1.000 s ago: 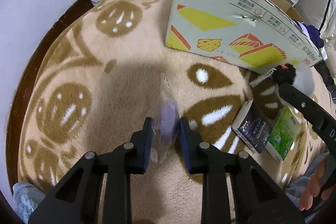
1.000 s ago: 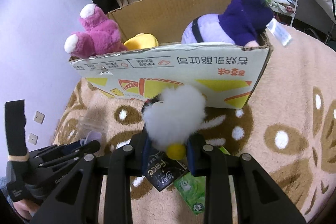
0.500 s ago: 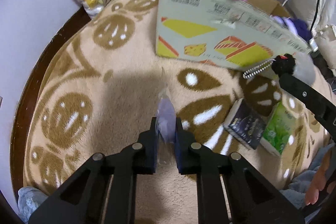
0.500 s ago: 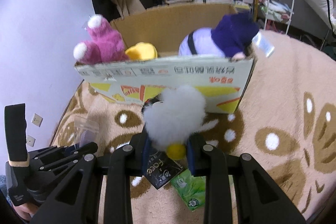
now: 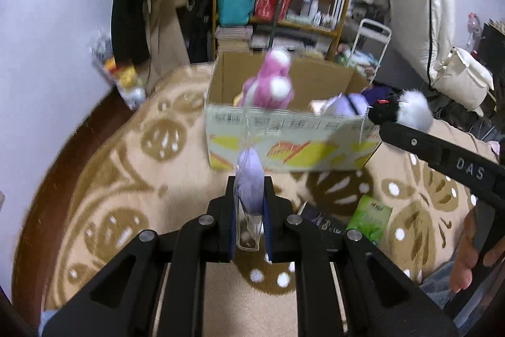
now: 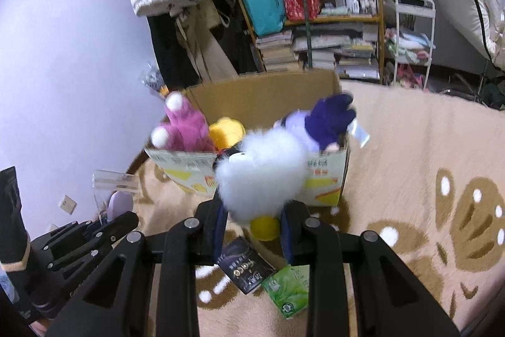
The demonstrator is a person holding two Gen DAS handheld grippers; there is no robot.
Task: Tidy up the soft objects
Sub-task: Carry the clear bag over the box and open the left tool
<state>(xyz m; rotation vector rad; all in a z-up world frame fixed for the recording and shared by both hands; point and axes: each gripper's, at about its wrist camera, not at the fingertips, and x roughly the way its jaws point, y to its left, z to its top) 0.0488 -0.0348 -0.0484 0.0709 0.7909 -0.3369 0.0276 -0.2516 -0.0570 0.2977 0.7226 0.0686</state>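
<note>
Left wrist view: the left tongs (image 5: 249, 204), closed on a lilac soft item in a clear plastic sleeve (image 5: 250, 179), have lifted it off the tan patterned blanket (image 5: 132, 188) it lay on a second ago. The right tongs (image 6: 252, 220), clamped on a white fluffy plush with a yellow foot (image 6: 260, 179), have risen too, so both pieces look ready to go into the cardboard box (image 6: 262, 103) beyond. Count: two tissue packs on the blanket, one dark (image 6: 246, 269), one green (image 6: 288, 289). In the box, three toys: a pink plush (image 6: 186, 128), a yellow one (image 6: 225, 131), a purple one (image 6: 325, 119).
</note>
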